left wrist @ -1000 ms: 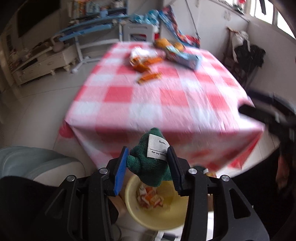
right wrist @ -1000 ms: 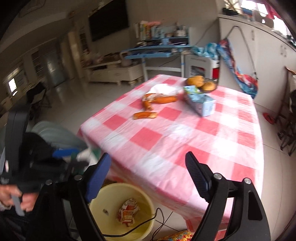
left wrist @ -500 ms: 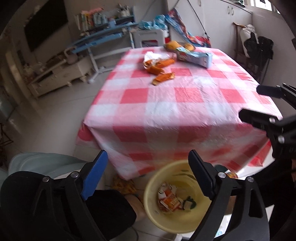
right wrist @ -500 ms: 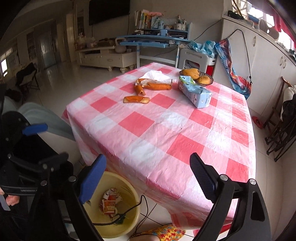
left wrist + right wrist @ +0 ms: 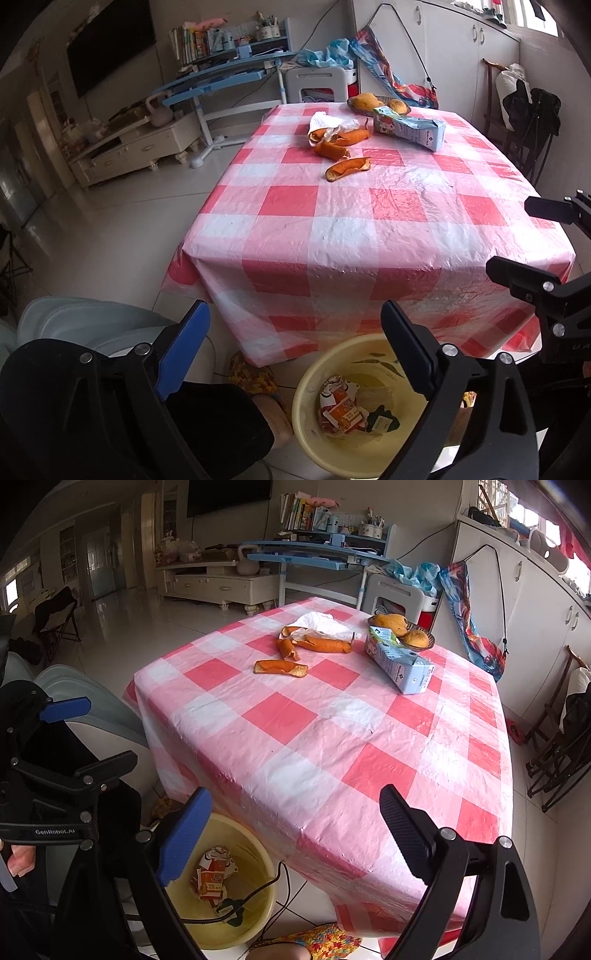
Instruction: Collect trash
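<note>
Right gripper wide apart, nothing between the jaws, just been opening. Beyond the jaws, checked tabletop with orange peels and carton far ahead. Below the left jaw, yellow bin holding crumpled wrapper.

Bin on floor before desk; wrappers in bin. Peels, carton on desk's far end; carton right of peels.
</note>
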`<state>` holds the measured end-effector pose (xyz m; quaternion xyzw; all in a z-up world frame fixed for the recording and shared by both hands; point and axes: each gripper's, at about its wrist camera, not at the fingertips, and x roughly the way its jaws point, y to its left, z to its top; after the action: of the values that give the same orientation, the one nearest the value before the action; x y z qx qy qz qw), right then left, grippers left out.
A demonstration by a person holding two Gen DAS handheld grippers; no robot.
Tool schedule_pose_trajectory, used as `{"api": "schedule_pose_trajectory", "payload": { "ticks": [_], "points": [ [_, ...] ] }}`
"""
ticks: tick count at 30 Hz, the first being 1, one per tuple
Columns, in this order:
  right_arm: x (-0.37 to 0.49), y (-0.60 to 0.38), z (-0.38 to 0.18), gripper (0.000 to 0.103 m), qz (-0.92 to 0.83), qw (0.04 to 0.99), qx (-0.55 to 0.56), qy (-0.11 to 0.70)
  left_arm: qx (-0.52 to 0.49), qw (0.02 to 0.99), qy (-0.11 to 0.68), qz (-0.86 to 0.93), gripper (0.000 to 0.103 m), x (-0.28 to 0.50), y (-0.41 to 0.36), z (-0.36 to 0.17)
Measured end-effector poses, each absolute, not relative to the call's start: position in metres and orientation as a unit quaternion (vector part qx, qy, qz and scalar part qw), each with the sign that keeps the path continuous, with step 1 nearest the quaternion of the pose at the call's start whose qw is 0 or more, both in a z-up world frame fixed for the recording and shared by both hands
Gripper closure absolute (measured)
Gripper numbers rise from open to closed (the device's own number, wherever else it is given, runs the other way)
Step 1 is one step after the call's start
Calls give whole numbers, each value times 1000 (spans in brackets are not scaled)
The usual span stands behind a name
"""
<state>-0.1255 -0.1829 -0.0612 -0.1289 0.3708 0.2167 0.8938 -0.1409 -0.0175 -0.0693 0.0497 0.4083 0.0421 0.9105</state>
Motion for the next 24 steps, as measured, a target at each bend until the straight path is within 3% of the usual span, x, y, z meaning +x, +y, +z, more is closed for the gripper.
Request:
{"api": "schedule_pose_trajectory", "payload": {
  "ticks": [24],
  "points": [
    [-128, -174, -68, 15, 218, 887, -154, 378, 36, 906, 420, 43, 13, -137, -13, -77]
  ]
}}
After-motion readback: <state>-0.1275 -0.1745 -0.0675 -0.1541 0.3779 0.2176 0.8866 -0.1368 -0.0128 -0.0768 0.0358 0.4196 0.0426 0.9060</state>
